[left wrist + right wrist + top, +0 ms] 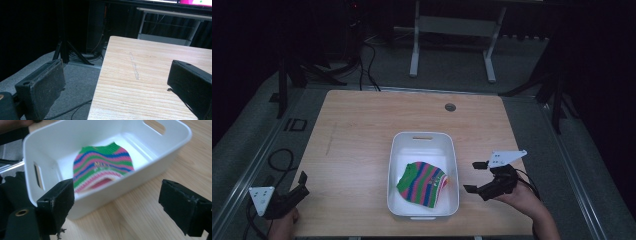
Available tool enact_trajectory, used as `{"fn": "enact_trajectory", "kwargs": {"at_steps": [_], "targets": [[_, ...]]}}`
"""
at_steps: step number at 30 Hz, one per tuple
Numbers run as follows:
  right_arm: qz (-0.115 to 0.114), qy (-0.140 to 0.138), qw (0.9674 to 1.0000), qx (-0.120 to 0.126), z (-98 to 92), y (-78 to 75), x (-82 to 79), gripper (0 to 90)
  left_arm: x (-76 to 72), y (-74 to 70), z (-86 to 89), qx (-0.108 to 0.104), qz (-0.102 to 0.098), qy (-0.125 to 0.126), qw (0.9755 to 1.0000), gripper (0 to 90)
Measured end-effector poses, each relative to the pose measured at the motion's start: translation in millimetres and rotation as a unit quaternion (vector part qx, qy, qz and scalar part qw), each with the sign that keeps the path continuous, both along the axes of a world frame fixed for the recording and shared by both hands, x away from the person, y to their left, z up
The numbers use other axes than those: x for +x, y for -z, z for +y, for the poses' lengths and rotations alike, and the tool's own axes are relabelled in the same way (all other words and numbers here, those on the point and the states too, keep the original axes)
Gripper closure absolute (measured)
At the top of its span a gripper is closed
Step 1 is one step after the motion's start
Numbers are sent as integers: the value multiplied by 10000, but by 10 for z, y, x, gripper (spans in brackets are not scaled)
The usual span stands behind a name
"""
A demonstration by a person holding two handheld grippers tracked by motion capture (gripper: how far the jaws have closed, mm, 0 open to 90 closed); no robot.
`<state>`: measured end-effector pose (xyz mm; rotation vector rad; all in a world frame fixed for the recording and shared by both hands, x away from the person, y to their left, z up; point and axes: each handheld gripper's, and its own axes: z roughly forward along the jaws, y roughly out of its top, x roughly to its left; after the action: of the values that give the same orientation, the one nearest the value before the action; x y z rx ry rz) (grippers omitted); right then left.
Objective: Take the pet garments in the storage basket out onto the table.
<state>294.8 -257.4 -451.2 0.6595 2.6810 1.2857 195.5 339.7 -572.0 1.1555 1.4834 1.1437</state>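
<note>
Overhead, the wooden table (362, 130) has broad bare surface from 9 through 12 to 3 o'clock around the white bin (422, 140), which sits a little toward the near edge, its long axis running from 12 to 6. A small round grommet (450, 107) lies in the tabletop at 12 o'clock of the bin, well apart from it. A faint scratch line (133, 66) marks the wood far out at the bin's 9 o'clock side. Inside the bin, toward its 6 o'clock end, lies a striped knitted cloth (422, 182) in green, pink and blue, one corner riding up onto the bin's 3 o'clock wall; the 12 o'clock half of the bin floor is bare.

The right gripper (475, 176) hovers just beside the bin's 3 o'clock wall, jaws wide apart and empty, pointing toward 9 o'clock; the right hand (524, 197) holds it from 4 o'clock, forearm coming in from the near edge. In its own view the bin wall stands between the jaws, untouched.

The left gripper (303, 181) sits at the table's near left corner, straddling the 9 o'clock edge, jaws spread and empty, aimed toward 1 o'clock; the left hand (282, 225) grips it from below.
</note>
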Motion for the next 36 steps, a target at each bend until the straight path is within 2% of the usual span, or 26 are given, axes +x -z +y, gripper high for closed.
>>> {"fn": "enact_trajectory", "kwargs": {"at_steps": [3, 7, 9, 10, 11, 14, 17, 18, 23, 26, 28, 29, 30, 34, 35, 36], "targets": [[-40, -96, 9998, -148, 138, -34, 29, 137, -1, 0, 2, -14, 2, -2, 10000, 18], [21, -288, 9989, -362, 334, -33, 69, 137, -2, 0, 7, -14, 8, 8, 10000, 18], [27, -340, 9986, -394, 382, -30, 76, 137, -2, -1, 8, -19, 10, 12, 10000, 18], [53, -391, 9984, -407, 431, -25, 83, 137, -2, 0, 9, -17, 0, 15, 10000, 18], [84, -505, 9974, -499, 575, 0, 97, 135, -2, 0, 9, -21, -1, 20, 10000, 18], [98, -569, 9970, -523, 664, 17, 109, 135, -1, 0, 10, -23, 8, 28, 10000, 18], [119, -664, 9955, -660, 817, 44, 134, 135, -1, -1, 10, -24, 14, 35, 10000, 18], [160, -751, 9945, -717, 923, 56, 150, 136, -1, 0, 12, -15, 5, 28, 10000, 18], [183, -926, 9911, -934, 1135, 64, 176, 136, -1, -1, 14, -21, 13, 36, 10000, 18], [180, -1068, 9881, -1089, 1345, 70, 212, 139, 0, -1, 17, -26, 22, 51, 10000, 18], [180, -1068, 9881, -1089, 1345, 70, 212, 139, 0, -1, 18, -34, 19, 55, 10000, 18], [171, -1101, 9873, -1132, 1397, 75, 221, 139, -1, -1, 19, -40, 16, 63, 10000, 18], [213, -1170, 9851, -1240, 1554, 104, 253, 140, -1, -1, 20, -40, 17, 67, 10000, 18], [224, -1207, 9827, -1390, 1679, 162, 287, 140, 0, -1, 25, -44, 16, 78, 10000, 18], [274, -1195, 9811, -1498, 1751, 213, 307, 140, 0, -1, 26, -38, 19, 82, 10000, 18], [274, -1195, 9811, -1498, 1751, 213, 307, 140, 1, -1, 25, -35, 17, 81, 10000, 18]]}}
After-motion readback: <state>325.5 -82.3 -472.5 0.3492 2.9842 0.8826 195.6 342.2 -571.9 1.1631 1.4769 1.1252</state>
